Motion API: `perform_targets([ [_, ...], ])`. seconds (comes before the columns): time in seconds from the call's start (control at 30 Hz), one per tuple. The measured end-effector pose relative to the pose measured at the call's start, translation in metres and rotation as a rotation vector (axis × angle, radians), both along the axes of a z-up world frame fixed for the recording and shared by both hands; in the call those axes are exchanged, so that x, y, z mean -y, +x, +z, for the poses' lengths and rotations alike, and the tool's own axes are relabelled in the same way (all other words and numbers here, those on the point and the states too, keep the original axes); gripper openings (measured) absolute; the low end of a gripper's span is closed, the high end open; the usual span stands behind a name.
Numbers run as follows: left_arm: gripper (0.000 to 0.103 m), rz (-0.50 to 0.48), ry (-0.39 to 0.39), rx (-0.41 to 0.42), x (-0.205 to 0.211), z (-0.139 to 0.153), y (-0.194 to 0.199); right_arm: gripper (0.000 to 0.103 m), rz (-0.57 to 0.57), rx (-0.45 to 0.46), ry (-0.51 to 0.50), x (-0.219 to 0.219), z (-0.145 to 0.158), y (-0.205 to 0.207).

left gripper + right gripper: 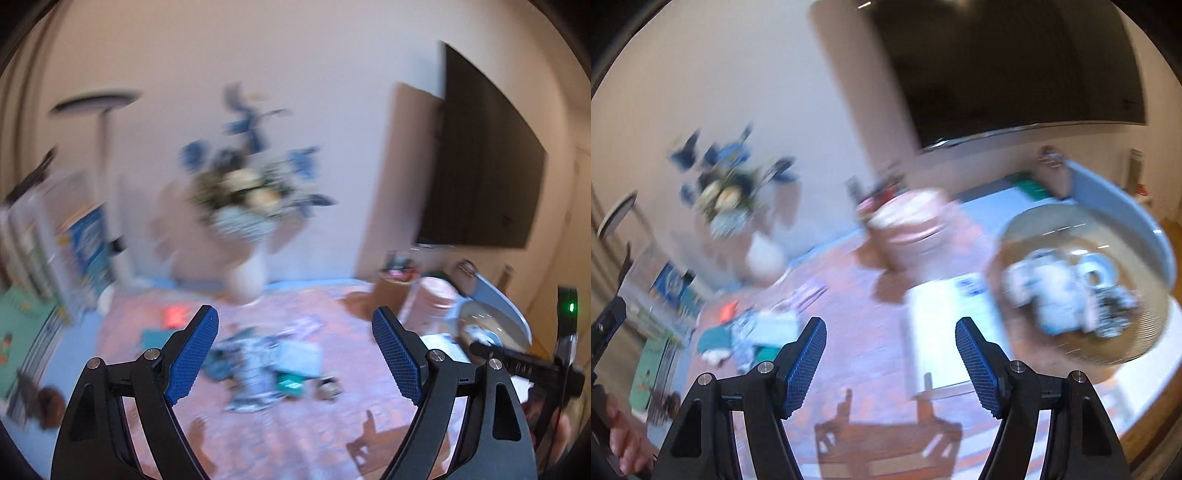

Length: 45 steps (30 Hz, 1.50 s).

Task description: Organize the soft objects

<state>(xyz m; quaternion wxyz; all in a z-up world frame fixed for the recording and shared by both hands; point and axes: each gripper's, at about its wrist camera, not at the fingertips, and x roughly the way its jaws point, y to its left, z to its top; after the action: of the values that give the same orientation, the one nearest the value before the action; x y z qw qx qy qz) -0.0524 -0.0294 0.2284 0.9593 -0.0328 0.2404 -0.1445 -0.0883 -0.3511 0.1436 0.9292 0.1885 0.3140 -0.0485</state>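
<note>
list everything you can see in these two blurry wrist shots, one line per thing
pile of soft items: one heap, blue, white and teal, on the table's middle
red item: one, red, left of the heap, too blurred to name
flower vase: one, white, blue and cream flowers, at the table's far edge
round basket: one, tan, holds white and blue pieces, on the right
pink container: one, pink and white, behind the basket
screen: one, black, on the wall
floor lamp: one, pale, far left
table: one, pinkish patterned top
left gripper: black with blue pads, open, empty
right gripper: black with blue pads, open, empty
</note>
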Motion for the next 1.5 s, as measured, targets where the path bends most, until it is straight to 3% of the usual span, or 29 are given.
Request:
perform_targets([
  [0.13,0.084,0.108,-0.024,-0.071,-0.048,-0.032,0.011,0.071,0.112,-0.05,-0.055,-0.056,-0.022,0.028],
  [0.3,0.084,0.23,0.022,-0.171,-0.088,-0.088,0.022,0.071,0.185,-0.073,-0.135,-0.101,-0.058,0.056],
  [0.5,0.084,0.246,0.036,-0.286,-0.103,-0.154,0.041,0.071,0.224,-0.134,-0.194,-0.125,-0.107,0.078],
  [0.67,0.084,0.272,0.098,-0.339,-0.1,-0.186,0.047,0.071,0.225,-0.189,-0.236,-0.131,-0.133,0.085],
  [0.87,0.084,0.24,0.079,-0.338,-0.099,-0.188,0.047,0.074,0.228,-0.21,-0.218,-0.127,-0.138,0.092],
  [1.2,0.084,0.237,0.126,-0.332,-0.091,-0.185,0.049,0.075,0.21,-0.193,-0.187,-0.122,-0.135,0.087],
  [1.33,0.084,0.211,0.147,-0.358,-0.081,-0.163,0.045,0.075,0.238,-0.216,-0.117,-0.118,-0.126,0.086],
  [1.4,0.084,0.224,0.248,-0.369,-0.062,-0.145,0.049,0.075,0.247,-0.22,-0.088,-0.117,-0.119,0.09],
  [1.5,0.084,0.159,0.265,-0.308,-0.039,-0.123,0.055,0.075,0.243,-0.228,-0.091,-0.118,-0.11,0.104],
])
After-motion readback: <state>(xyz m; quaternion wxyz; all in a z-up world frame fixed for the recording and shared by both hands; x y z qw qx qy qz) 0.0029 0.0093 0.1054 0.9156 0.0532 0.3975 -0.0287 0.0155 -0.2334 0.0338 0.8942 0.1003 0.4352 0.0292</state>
